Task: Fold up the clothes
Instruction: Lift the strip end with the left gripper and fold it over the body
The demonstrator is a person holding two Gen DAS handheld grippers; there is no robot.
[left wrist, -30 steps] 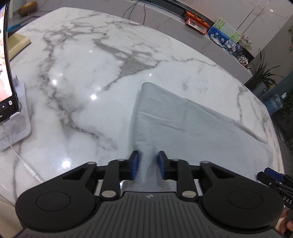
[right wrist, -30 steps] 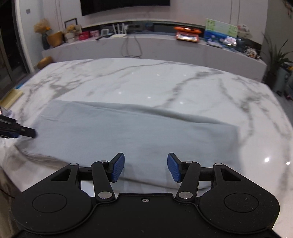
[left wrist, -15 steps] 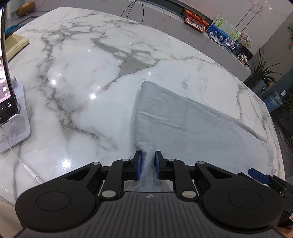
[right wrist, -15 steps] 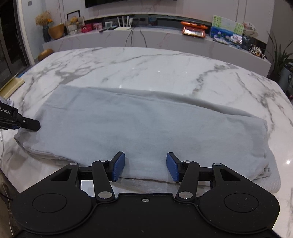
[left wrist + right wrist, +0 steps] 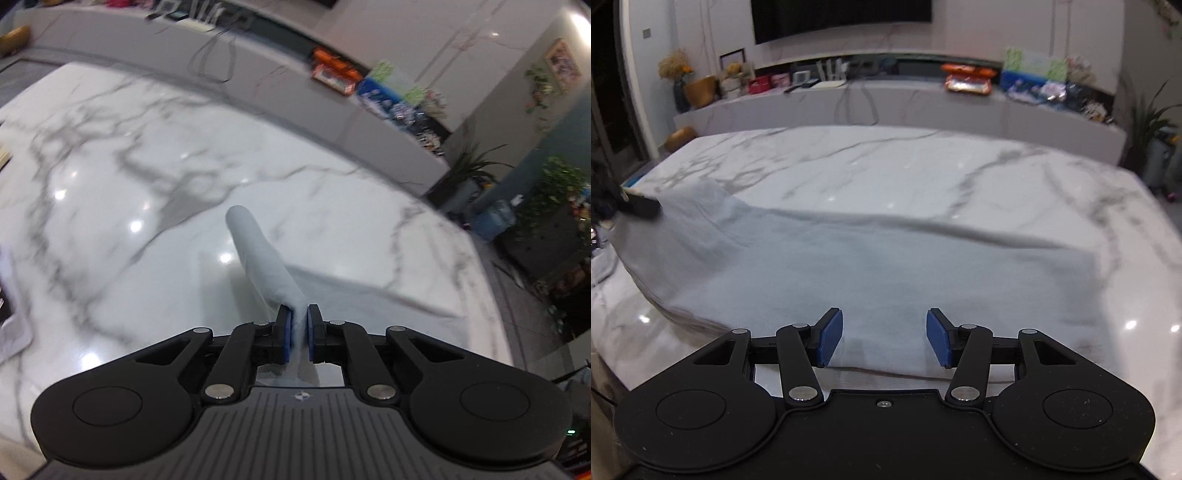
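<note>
Left tool (image 5: 298,328) clenched on the grey cloth's (image 5: 871,269) left end, raised off the marble surface (image 5: 923,166). Right tool (image 5: 884,341) released, fingers spread over the cloth's near edge.

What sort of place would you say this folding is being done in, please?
Probably a home living or dining room: a large marble table, a dark wall-mounted screen above a long low console, and a potted plant.
</note>
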